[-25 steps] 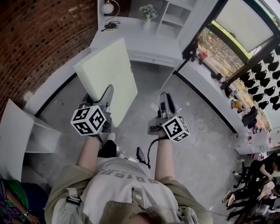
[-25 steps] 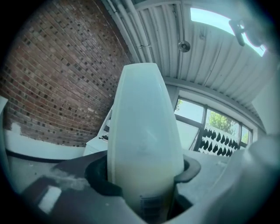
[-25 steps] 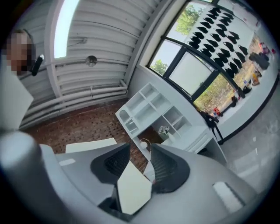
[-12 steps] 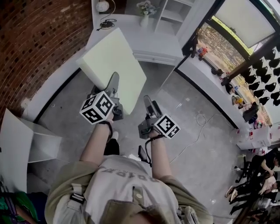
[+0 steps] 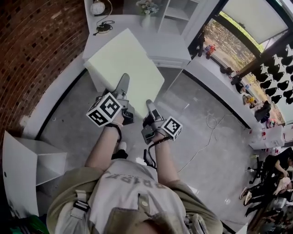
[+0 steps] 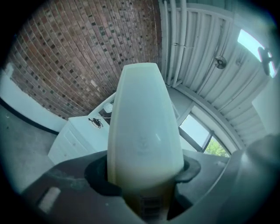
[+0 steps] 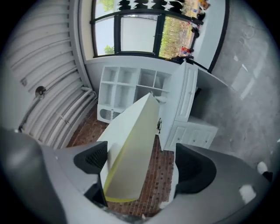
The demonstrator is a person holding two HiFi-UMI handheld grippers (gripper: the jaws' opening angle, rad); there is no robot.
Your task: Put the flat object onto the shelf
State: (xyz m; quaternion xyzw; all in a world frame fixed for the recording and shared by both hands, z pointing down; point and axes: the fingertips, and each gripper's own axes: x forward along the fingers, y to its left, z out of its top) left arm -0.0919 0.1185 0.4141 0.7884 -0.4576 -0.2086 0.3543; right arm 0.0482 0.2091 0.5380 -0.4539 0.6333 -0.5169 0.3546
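**Left side.** Red-brown brick wall (image 5: 32, 50), one. Open-fronted white cabinet (image 5: 27, 160) on the floor below it, one.

**Left gripper** (image 5: 122, 86) (image 6: 144, 175), one. Its jaws are clamped on the near edge of the slab, which fills the gap between them.

**Centre.** Pale cream-yellow, thick rectangular flat slab (image 5: 128, 64) (image 6: 144, 122) (image 7: 131, 148), one. It is held in the air, tilted, above the grey floor and in front of the white drawer unit (image 5: 167, 54), and it is not yet on the shelf.
- Handling, as judged: probably foam-like, light and stiff enough to hold its shape from one edge. It is broad, though, so it would likely swing and twist on a single grip.
- Best hold: the near edge, with the two grippers spaced apart.

**Right gripper** (image 5: 151, 109) (image 7: 140, 170), one. Its jaws are opening. The slab's edge stands between them, against one jaw and clear of the other.

**Upper right.** White cubby shelf unit (image 5: 181, 13) (image 7: 131, 87), one, standing beyond the slab.
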